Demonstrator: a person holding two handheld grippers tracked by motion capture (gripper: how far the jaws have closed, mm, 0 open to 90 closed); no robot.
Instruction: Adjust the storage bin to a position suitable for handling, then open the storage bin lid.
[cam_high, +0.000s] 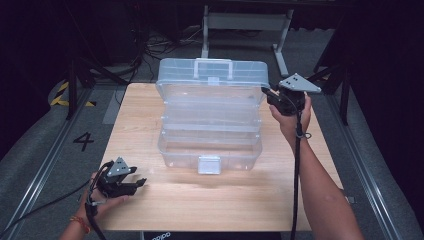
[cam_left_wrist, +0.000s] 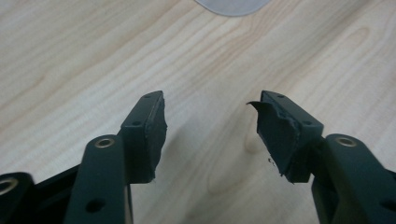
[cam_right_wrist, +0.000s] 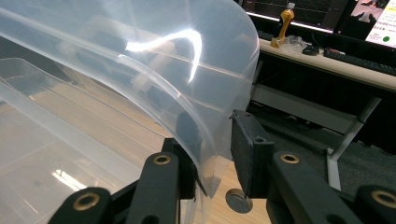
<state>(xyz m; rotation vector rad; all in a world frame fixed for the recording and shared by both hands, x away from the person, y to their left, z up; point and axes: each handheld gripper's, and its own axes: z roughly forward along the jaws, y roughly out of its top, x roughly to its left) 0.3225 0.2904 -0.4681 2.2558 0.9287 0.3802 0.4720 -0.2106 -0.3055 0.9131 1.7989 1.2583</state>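
My right gripper (cam_high: 272, 96) sits at the far right corner of the clear plastic organizer box (cam_high: 210, 120), which stands mid-table with its lid (cam_right_wrist: 140, 60) swung up and its tiers stepped open toward me. In the right gripper view the lid's curved edge runs between the jaws; one pad looks pressed against it, but there is a gap at the other, so I cannot tell whether it is truly clamped. My reading is that this hand is there to steady the lid upright. My left gripper (cam_high: 135, 179) rests low over the bare wooden table (cam_high: 225, 200) near the front left corner, well apart from the box, jaws half-spread with nothing between them, presumably parked ready.
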